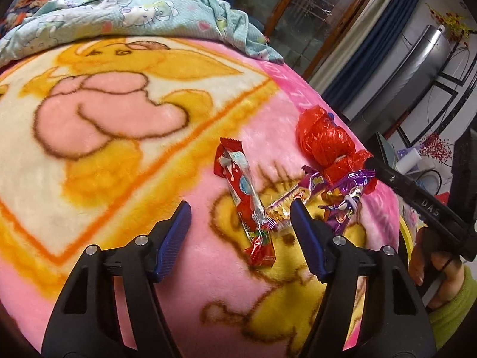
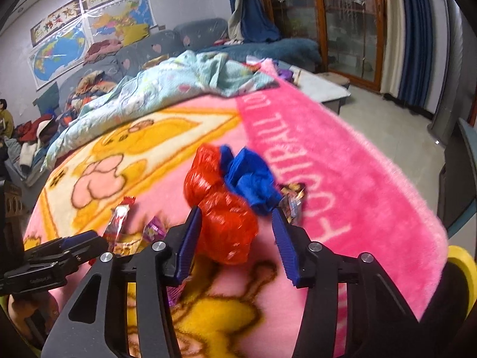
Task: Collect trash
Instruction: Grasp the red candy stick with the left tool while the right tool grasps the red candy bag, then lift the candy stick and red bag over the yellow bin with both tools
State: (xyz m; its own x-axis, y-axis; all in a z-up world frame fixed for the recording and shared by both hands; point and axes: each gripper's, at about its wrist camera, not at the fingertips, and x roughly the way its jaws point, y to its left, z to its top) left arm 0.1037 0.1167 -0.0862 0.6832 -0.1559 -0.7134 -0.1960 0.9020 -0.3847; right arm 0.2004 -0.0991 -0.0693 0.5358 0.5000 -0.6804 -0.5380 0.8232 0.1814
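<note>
Trash lies on a pink cartoon blanket. In the left wrist view my left gripper is open, its fingers on either side of a red snack wrapper. A gold-purple wrapper and a purple wrapper lie just right of it. A crumpled red plastic bag lies beyond them. In the right wrist view my right gripper is open around the red bag, beside a blue crumpled bag and a dark candy wrapper.
A light blue quilt is bunched at the blanket's far side. The bed edge drops to a tiled floor on the right. A yellow rim sits at the near right corner. A cluttered sofa stands behind.
</note>
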